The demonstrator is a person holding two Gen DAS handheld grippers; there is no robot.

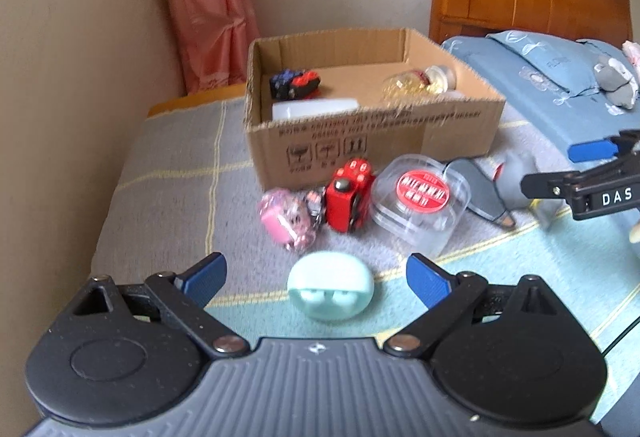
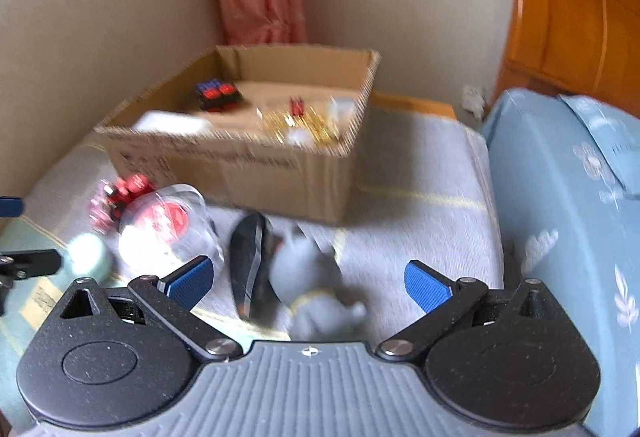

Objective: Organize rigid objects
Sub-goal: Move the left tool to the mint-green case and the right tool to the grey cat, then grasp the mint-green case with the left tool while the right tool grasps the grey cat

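Risk: mint earbud case on bed, between spread empty left claw, liable to squirt off rounded shell; right claw, spread, empty, near grey toy; box beyond.

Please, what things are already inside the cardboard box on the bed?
In the cardboard box: a red-and-blue toy, a white container and a clear bottle of gold pieces. The near wall hides the floor behind it, so more could be there.
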